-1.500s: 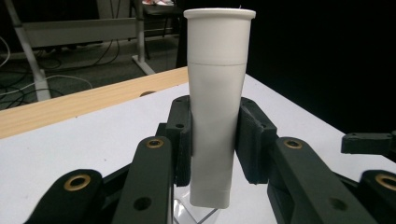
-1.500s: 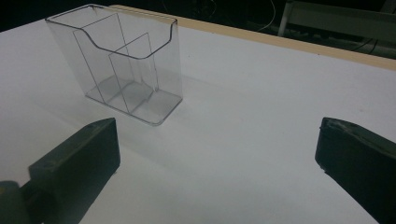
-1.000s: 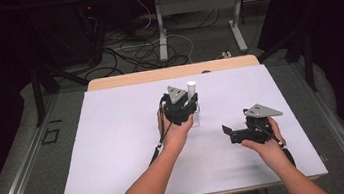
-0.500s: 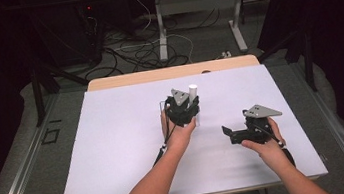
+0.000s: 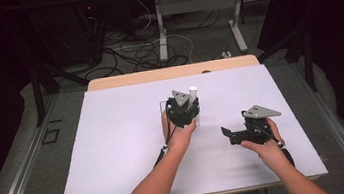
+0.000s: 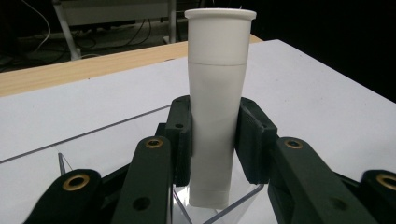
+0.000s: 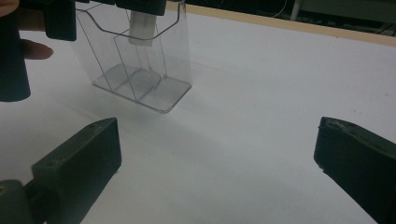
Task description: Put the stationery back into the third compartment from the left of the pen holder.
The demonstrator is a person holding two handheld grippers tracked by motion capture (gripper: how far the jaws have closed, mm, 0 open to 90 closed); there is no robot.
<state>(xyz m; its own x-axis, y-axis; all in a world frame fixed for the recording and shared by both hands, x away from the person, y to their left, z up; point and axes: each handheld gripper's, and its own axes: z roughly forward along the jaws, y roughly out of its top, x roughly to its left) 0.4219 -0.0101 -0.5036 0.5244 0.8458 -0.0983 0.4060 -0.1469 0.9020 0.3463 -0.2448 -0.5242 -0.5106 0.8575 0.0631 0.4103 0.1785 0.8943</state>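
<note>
A white tube [image 6: 217,93] with a wider cap stands upright between the jaws of my left gripper [image 6: 215,135], which is shut on its lower half. In the high view the left gripper [image 5: 184,110] is at the table's middle and the tube's top [image 5: 192,92] sticks out above it. Below it stands a clear plastic holder [image 7: 140,70] with narrow compartments. The tube's lower end [image 7: 142,28] hangs just inside the holder's upper rim, above its floor. My right gripper [image 5: 228,135] rests low on the right, pointing left, open [image 7: 219,154] with nothing between its fingers.
The white table sheet [image 5: 116,149] is bare on the left and at the front. A wooden strip [image 5: 132,78] runs along the far edge. Beyond it are table legs and cables on the floor.
My left gripper with the tube has shifted slightly right and sunk a little. The right gripper has stayed in place.
</note>
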